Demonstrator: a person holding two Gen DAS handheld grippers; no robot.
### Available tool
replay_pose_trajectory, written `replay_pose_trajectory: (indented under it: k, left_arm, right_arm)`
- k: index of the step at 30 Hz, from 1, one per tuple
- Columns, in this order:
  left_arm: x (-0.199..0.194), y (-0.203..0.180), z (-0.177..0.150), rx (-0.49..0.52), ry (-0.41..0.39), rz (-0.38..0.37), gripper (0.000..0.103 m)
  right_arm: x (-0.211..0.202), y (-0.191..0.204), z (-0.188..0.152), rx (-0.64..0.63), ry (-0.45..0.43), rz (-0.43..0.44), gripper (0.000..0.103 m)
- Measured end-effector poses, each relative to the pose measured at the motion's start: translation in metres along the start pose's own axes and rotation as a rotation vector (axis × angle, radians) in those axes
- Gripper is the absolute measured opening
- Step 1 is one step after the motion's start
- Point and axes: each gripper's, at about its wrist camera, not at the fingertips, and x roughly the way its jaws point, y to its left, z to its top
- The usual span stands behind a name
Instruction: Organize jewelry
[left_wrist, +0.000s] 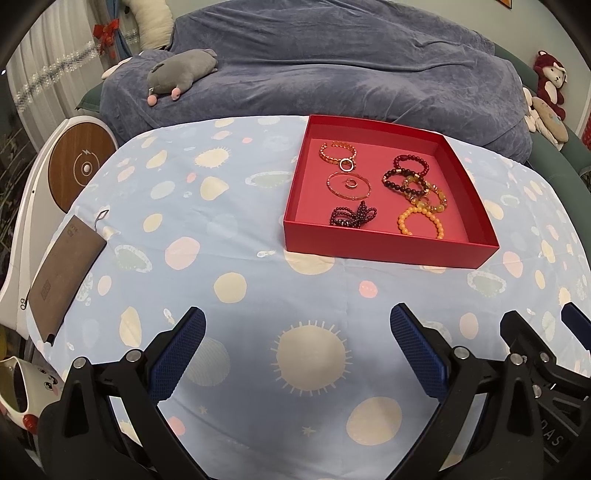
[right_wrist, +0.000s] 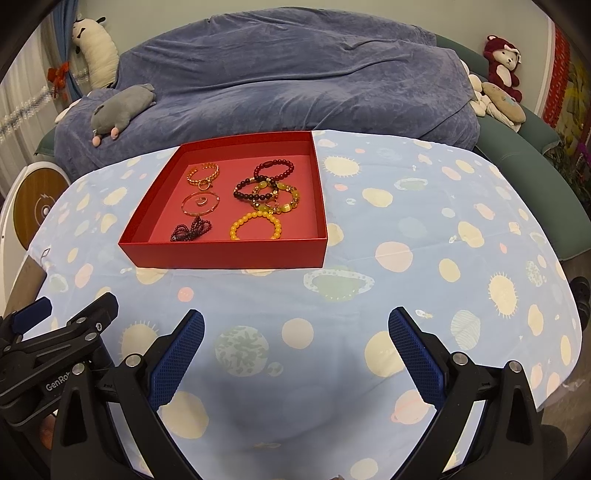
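Observation:
A red box (left_wrist: 388, 251) (right_wrist: 229, 256) sits on the blue planet-print cloth and holds several bracelets: an orange bead bracelet (left_wrist: 421, 221) (right_wrist: 256, 225), a dark bead strand (left_wrist: 352, 216) (right_wrist: 191, 229), a thin clear bangle (left_wrist: 348, 186) (right_wrist: 201, 202) with a ring inside it, and dark red and yellow bead bracelets (left_wrist: 413, 177) (right_wrist: 271, 184). My left gripper (left_wrist: 297, 325) and right gripper (right_wrist: 295, 325) are both open and empty, held side by side over the cloth in front of the box.
A brown card case (left_wrist: 62, 277) lies at the cloth's left edge. A round white and wood device (left_wrist: 79, 166) stands left. A grey plush toy (left_wrist: 177, 75) lies on the blue-covered sofa (right_wrist: 295, 74) behind. More plush toys (right_wrist: 502, 66) sit at the right.

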Motion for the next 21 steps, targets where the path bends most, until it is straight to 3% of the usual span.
replay_pose_trajectory:
  k: [21]
  left_arm:
    - [-0.0006, -0.0032, 0.0001, 0.012, -0.008, 0.001, 0.095]
  right_arm:
    - [0.0, 0.0004, 0.0002, -0.002, 0.001, -0.003, 0.096]
